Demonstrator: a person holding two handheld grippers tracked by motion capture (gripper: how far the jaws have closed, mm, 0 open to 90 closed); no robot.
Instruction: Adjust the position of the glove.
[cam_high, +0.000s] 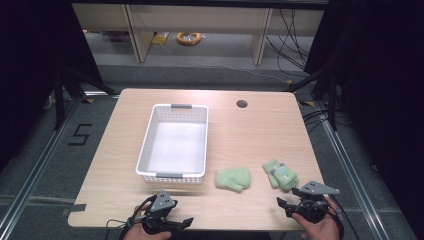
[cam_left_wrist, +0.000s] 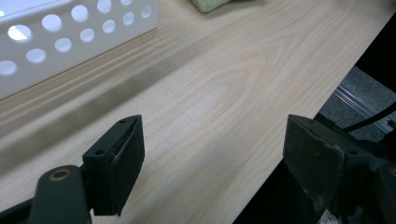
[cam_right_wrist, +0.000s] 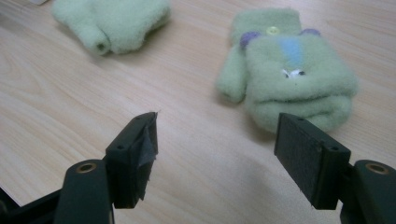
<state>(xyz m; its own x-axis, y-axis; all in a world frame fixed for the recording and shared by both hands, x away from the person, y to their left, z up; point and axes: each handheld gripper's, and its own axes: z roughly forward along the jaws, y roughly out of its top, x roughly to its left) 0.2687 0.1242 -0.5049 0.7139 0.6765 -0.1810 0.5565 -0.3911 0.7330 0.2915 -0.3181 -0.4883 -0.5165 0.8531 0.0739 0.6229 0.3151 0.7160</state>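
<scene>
Two light green mittens lie on the wooden table (cam_high: 250, 130) near its front right. The plain mitten (cam_high: 233, 178) (cam_right_wrist: 112, 21) is just right of the white basket (cam_high: 172, 145). The other mitten (cam_high: 280, 174) (cam_right_wrist: 289, 65) has a blue stripe, purple ears and a small face. My right gripper (cam_high: 286, 205) (cam_right_wrist: 217, 130) is open, low over the table, just short of the face mitten and holding nothing. My left gripper (cam_high: 181, 222) (cam_left_wrist: 215, 144) is open at the table's front edge, below the basket (cam_left_wrist: 70, 42), with bare wood between its jaws. A corner of the plain mitten (cam_left_wrist: 208, 3) shows far ahead.
The perforated basket is empty and takes up the table's left middle. A dark round hole (cam_high: 242, 104) sits at the table's back right. Dark curtains flank the table, and wooden furniture legs and cables stand on the floor behind it.
</scene>
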